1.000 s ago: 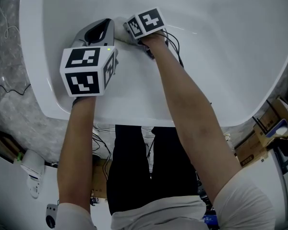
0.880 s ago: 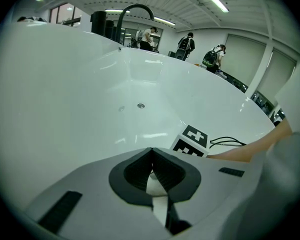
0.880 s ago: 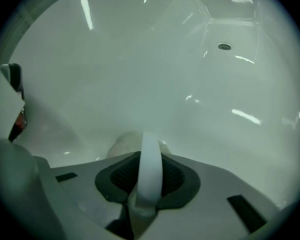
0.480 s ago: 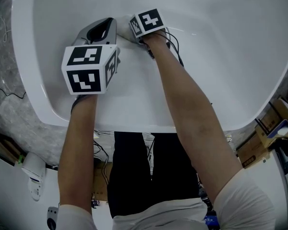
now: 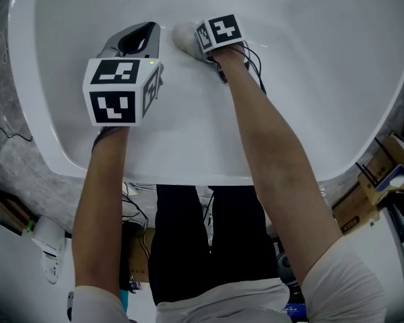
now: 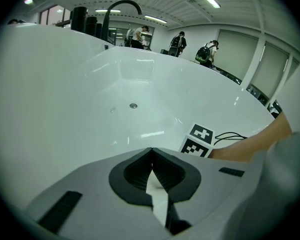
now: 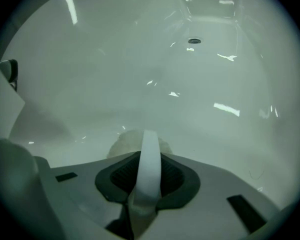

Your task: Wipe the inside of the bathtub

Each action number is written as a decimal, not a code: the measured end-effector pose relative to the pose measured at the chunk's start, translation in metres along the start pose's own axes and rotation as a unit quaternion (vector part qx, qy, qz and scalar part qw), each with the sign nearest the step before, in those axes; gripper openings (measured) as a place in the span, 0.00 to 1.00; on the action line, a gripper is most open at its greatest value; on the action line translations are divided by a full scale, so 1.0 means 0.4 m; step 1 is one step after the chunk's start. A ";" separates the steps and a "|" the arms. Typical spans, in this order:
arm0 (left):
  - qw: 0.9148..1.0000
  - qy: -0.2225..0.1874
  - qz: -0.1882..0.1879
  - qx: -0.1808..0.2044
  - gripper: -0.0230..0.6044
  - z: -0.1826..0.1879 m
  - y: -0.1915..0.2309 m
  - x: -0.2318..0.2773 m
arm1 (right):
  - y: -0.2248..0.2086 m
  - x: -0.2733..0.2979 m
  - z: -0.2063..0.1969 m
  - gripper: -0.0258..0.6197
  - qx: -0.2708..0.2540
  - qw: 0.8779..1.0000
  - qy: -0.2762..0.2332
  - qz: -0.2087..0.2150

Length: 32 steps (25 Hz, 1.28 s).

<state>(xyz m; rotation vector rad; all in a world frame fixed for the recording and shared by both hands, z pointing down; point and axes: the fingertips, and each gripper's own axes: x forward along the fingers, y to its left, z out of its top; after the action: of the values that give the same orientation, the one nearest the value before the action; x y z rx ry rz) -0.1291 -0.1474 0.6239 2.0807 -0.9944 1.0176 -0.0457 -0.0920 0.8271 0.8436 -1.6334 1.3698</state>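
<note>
The right gripper [image 7: 148, 156] is closed on a white cloth [image 5: 183, 36]: a strip of it is clamped between the jaws, and its bunched end presses against the sloping inner wall of the bathtub [image 5: 188, 140]. The left gripper [image 6: 151, 151] hovers just beside the right one inside the tub, jaws together with nothing between them. The drain [image 6: 133, 105] lies well apart from both, further along the tub floor
</note>
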 end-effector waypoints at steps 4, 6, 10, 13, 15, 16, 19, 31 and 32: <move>1.000 0.007 -0.009 0.006 0.06 -0.002 -0.014 0.035 | -0.042 -0.015 -0.026 0.19 0.010 1.000 0.004 -0.009; 1.000 0.011 -0.016 0.005 0.06 -0.006 -0.022 0.055 | -0.059 -0.020 -0.035 0.19 0.012 1.000 0.006 -0.014; 0.999 0.027 -0.042 0.018 0.06 -0.006 -0.090 0.108 | -0.112 -0.053 -0.059 0.19 0.011 1.000 0.010 -0.027; 0.997 0.042 -0.056 0.027 0.06 -0.018 -0.140 0.147 | -0.147 -0.071 -0.083 0.19 0.011 0.999 0.013 -0.037; 0.997 0.048 -0.062 0.026 0.06 -0.024 -0.166 0.167 | -0.175 -0.082 -0.098 0.19 0.012 0.999 0.016 -0.043; 0.996 0.051 -0.065 0.026 0.06 -0.025 -0.177 0.175 | -0.188 -0.089 -0.104 0.19 0.013 0.999 0.017 -0.047; 0.996 0.054 -0.071 0.028 0.06 -0.025 -0.204 0.193 | -0.224 -0.110 -0.124 0.19 0.018 0.998 0.020 -0.057; 0.995 0.053 -0.080 0.039 0.05 -0.020 -0.286 0.217 | -0.377 -0.179 -0.207 0.19 0.016 0.992 0.046 -0.114; 0.995 0.053 -0.080 0.040 0.06 -0.021 -0.289 0.215 | -0.386 -0.184 -0.213 0.19 0.012 0.992 0.049 -0.119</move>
<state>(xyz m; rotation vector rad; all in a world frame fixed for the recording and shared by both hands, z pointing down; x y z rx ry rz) -0.0007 -0.1102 0.6778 2.1080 -0.7330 1.0891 0.1372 -0.0375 0.8330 0.9387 -1.3955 1.2452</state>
